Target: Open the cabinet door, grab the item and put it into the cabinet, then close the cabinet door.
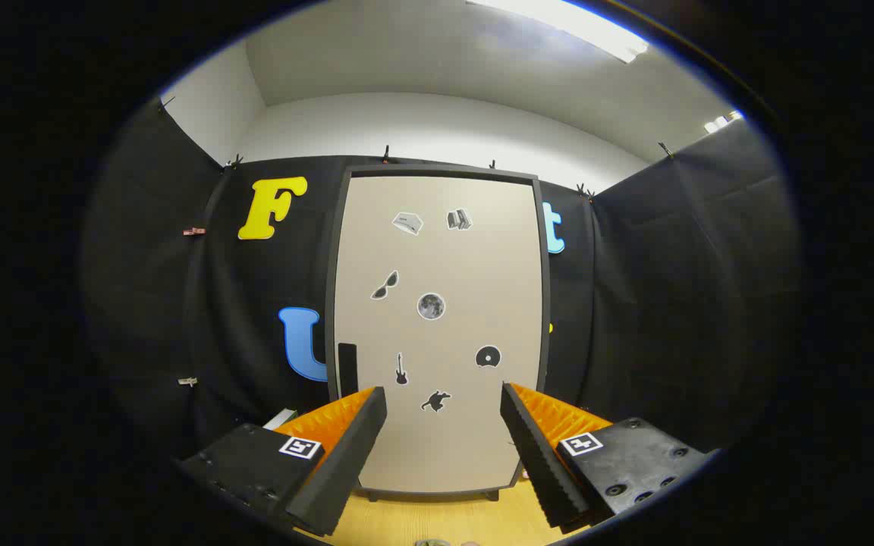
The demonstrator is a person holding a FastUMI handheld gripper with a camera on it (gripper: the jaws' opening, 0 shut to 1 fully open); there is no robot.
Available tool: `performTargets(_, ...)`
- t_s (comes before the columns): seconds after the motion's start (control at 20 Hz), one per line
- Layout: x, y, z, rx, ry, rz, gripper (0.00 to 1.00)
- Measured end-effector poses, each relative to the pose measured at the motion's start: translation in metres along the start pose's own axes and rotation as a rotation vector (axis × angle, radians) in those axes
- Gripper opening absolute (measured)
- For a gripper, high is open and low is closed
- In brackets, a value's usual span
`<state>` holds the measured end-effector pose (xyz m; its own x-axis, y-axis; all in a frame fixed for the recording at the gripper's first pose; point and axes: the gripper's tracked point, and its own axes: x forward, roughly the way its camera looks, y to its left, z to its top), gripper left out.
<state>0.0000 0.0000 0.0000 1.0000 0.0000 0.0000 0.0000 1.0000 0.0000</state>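
Gripper view looks straight at a tall cabinet [437, 326] that stands upright on a light wooden surface [437, 519], in front of the black cloth wall. Its beige door [475, 258] is shut and carries several small stickers. A dark vertical handle [347, 369] sits on the left edge of the door, low down; its long axis runs up and down.

The hand-held gripper [443, 409] is wide open and holds nothing. Its 2 fingers point toward the lower part of the door, with a clear gap between their tips, and they do not touch the cabinet. The handle lies ahead of the fingers and a little to the left, just above the tip of the left finger [346, 455], while the right finger [536, 455] is well apart from it.

The item to be put inside I cannot identify here; a small pale object [279, 418] shows beside the left finger, but it is too hidden to name.

I judge that the task is at its first step, opening the door. The next move probably calls for a shift to the left, so that the vertical handle comes between the fingers.
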Motion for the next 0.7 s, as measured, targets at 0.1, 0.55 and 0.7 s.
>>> performTargets(0.1, -0.0002, 0.0031, -0.0010, 0.004, 0.005, 0.000, 0.98)
performTargets(0.55, 0.0003, 0.0024, -0.0002, -0.002, 0.009, -0.016, 0.97)
performTargets(0.7, -0.0003, 0.0027, -0.0007, -0.009, 0.012, -0.020, 0.98)
